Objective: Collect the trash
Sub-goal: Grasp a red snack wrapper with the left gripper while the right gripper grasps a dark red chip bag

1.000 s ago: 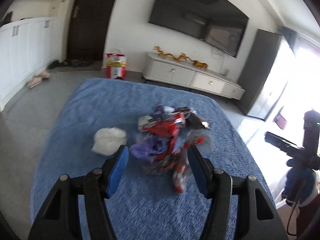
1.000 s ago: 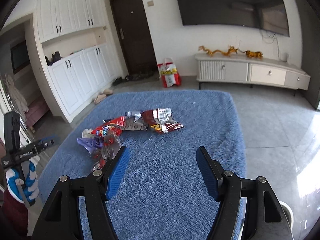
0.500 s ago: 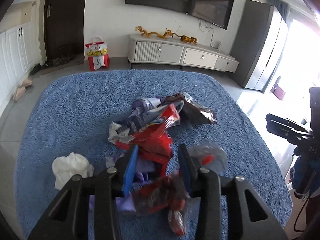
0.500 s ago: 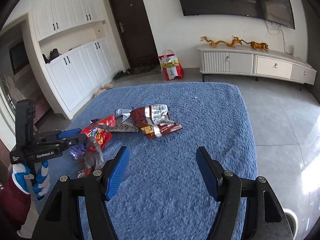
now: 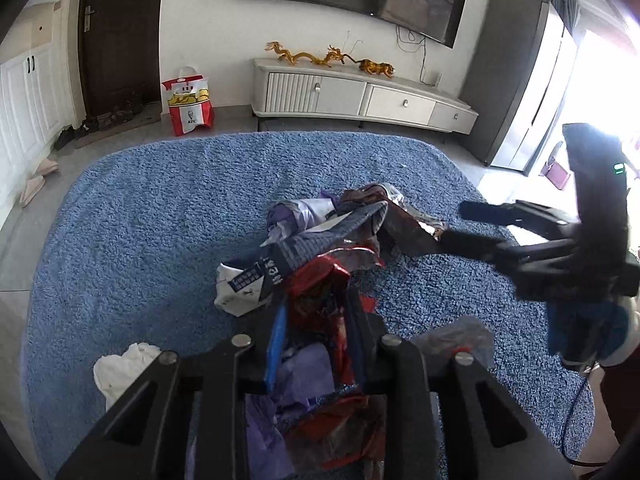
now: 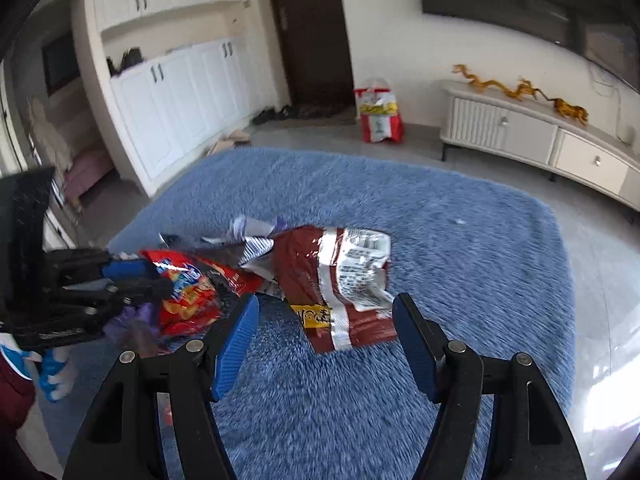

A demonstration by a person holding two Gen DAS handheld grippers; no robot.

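Observation:
A heap of snack wrappers lies on the blue shag rug [image 5: 140,216]. My left gripper [image 5: 316,314] is low in the near end of the heap. Its jaws are closing, with a crumpled red wrapper [image 5: 320,300] and purple film [image 5: 308,376] squeezed between the blue pads. A grey and white wrapper [image 5: 276,264] lies just beyond. My right gripper [image 6: 324,306] stands open, low over the rug at the near edge of a dark-red and silver bag [image 6: 344,272], and nothing touches its pads. In the right wrist view the left gripper [image 6: 132,280] is at the red chip bag [image 6: 188,292].
A crumpled white tissue [image 5: 120,368] and a clear wrapper [image 5: 456,336] lie on the rug beside the left gripper. On the tiled floor beyond the rug stand a red and white paper bag [image 5: 186,106], a low white cabinet [image 5: 360,96] and white cupboards [image 6: 180,112].
The left gripper has pushed forward and down into the heap and its jaws have narrowed onto the red wrapper. The right gripper has come up to the dark-red bag, still open.

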